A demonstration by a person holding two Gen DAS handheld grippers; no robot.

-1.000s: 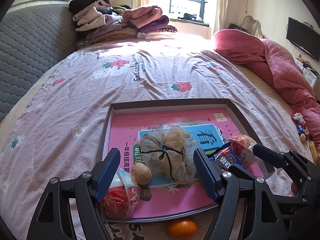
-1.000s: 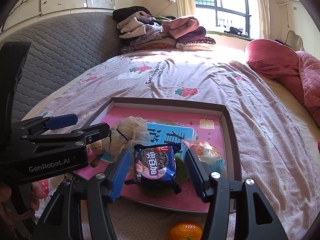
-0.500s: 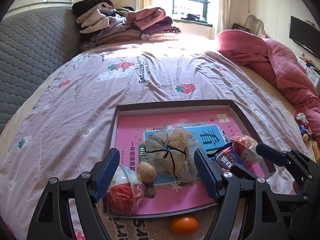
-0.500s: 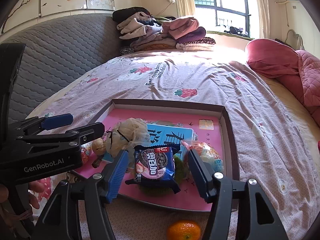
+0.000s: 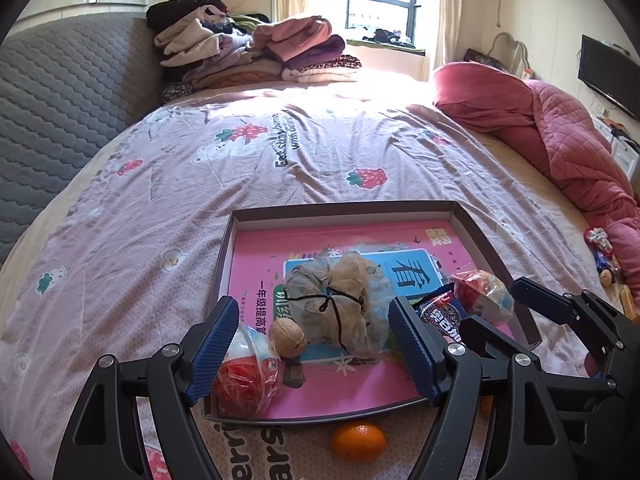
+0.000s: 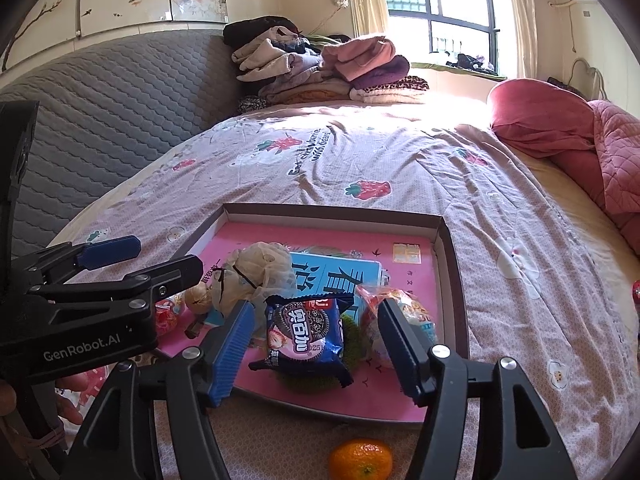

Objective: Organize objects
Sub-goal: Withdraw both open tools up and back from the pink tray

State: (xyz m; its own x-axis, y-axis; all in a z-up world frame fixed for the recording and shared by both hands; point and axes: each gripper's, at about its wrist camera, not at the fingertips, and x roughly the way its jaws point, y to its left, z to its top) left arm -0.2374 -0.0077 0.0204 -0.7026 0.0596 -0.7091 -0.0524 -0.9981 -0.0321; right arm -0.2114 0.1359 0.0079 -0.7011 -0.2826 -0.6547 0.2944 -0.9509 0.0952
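Behind the cookie packet (image 6: 306, 330), something green hides; both grippers' jaws gape, released.

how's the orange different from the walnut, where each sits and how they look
The orange lies on the bedsheet outside the tray, just past its near edge; the walnut sits inside the tray on the pink book. The orange is bright and smooth-looking; the walnut is tan with a dark seam. The orange looks larger. The walnut touches the mesh bag; the orange touches nothing else. Both are round, loose and ungripped.
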